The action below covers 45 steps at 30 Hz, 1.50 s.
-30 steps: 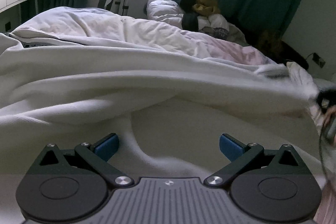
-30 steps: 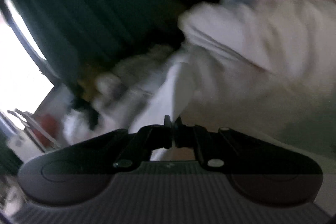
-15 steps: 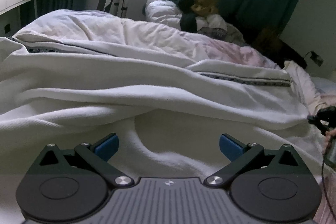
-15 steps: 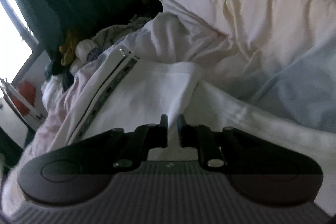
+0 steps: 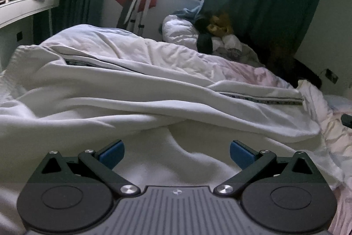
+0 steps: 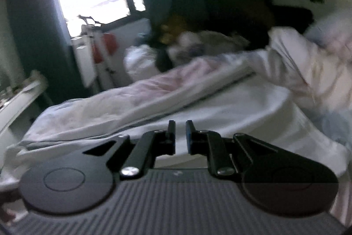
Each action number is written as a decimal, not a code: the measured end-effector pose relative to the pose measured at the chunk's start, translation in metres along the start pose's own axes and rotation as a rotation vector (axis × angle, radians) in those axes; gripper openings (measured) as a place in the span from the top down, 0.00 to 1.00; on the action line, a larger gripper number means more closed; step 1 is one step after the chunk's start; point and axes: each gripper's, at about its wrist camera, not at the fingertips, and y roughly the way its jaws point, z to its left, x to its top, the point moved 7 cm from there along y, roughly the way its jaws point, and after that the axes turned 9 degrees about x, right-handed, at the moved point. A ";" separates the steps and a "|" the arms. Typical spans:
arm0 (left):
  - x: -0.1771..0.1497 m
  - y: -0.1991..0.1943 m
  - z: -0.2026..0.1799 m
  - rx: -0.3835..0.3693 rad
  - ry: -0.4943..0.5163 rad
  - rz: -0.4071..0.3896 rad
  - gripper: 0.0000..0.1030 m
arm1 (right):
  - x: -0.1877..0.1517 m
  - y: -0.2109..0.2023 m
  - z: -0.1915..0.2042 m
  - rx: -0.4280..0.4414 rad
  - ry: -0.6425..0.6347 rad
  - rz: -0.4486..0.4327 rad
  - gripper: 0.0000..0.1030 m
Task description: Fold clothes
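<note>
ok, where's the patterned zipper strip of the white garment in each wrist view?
Left wrist: the zipper strip runs across right of centre, on the white garment beyond the open left gripper.
Right wrist: blurred; a dark line right of centre may be it, can't confirm.
Shared landmark: the yellow item by the dark curtain.

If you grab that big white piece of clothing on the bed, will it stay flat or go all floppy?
Probably floppy: the white garment already lies in soft folds and ridges. It likely drapes and sags from wherever the fingers pinch it. It looks thick and ribbed, so maybe a bit heavy, though that is hard to tell.
</note>
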 end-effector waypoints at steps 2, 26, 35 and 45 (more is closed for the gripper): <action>0.000 -0.013 0.011 0.009 -0.032 -0.002 0.00 | -0.005 -0.010 0.007 0.002 -0.005 -0.036 0.87; 0.012 -0.098 0.121 0.379 -0.168 0.041 0.00 | -0.036 0.002 0.003 -0.020 -0.104 -0.021 0.25; 0.012 -0.106 0.174 0.427 -0.392 0.141 0.00 | -0.040 0.022 -0.016 -0.055 -0.048 0.026 0.25; -0.010 -0.113 0.220 0.414 -0.679 0.172 0.00 | -0.047 0.013 -0.040 -0.128 0.070 0.006 0.25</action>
